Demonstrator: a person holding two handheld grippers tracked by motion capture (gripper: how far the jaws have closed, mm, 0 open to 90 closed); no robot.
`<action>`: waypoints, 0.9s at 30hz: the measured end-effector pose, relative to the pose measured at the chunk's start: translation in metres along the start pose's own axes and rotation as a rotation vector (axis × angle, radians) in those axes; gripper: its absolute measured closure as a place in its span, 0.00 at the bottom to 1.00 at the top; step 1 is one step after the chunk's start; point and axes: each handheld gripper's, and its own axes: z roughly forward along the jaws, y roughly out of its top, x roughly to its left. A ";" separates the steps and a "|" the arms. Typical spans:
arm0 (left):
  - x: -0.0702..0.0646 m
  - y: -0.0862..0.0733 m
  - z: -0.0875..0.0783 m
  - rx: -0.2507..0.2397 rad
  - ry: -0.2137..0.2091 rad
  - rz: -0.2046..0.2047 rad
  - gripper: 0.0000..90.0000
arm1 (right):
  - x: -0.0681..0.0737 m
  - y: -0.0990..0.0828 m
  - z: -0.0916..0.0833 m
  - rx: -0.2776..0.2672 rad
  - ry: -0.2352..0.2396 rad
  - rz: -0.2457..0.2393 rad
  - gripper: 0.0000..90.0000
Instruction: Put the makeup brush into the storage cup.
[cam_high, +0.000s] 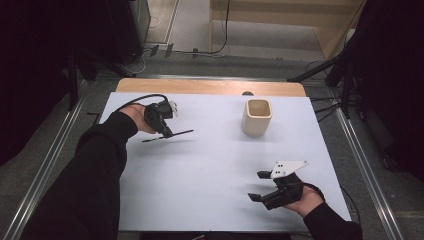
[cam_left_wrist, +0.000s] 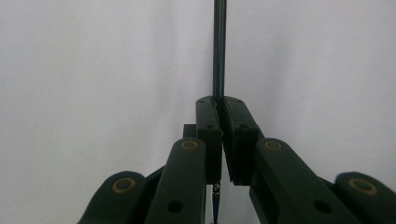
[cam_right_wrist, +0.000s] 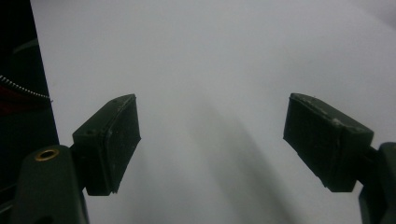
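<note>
Sideways across the table (cam_high: 210, 165), the pen (cam_high: 175, 134) lies level, pinched by the left tool (cam_high: 166, 134).

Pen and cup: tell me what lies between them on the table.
Nothing: in the high view, only bare white table separates the pen, clamped in the left gripper, from the cup.

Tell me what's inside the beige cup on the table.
From the high view, the beige cup looks empty: its pale inner walls show below the rim. Its bottom is hidden by the near wall. The thin dark pen is not in it; the left gripper holds it.
</note>
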 end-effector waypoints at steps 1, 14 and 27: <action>-0.001 -0.003 -0.005 -0.036 0.006 -0.027 0.96 | 0.000 0.000 0.000 -0.005 0.002 -0.006 0.22; -0.017 -0.010 -0.018 -0.137 -0.020 -0.175 0.96 | -0.001 0.001 -0.001 -0.025 0.009 0.009 0.22; -0.064 -0.003 -0.022 -0.244 -0.040 -0.218 0.96 | 0.000 0.004 -0.004 -0.100 0.034 0.033 0.21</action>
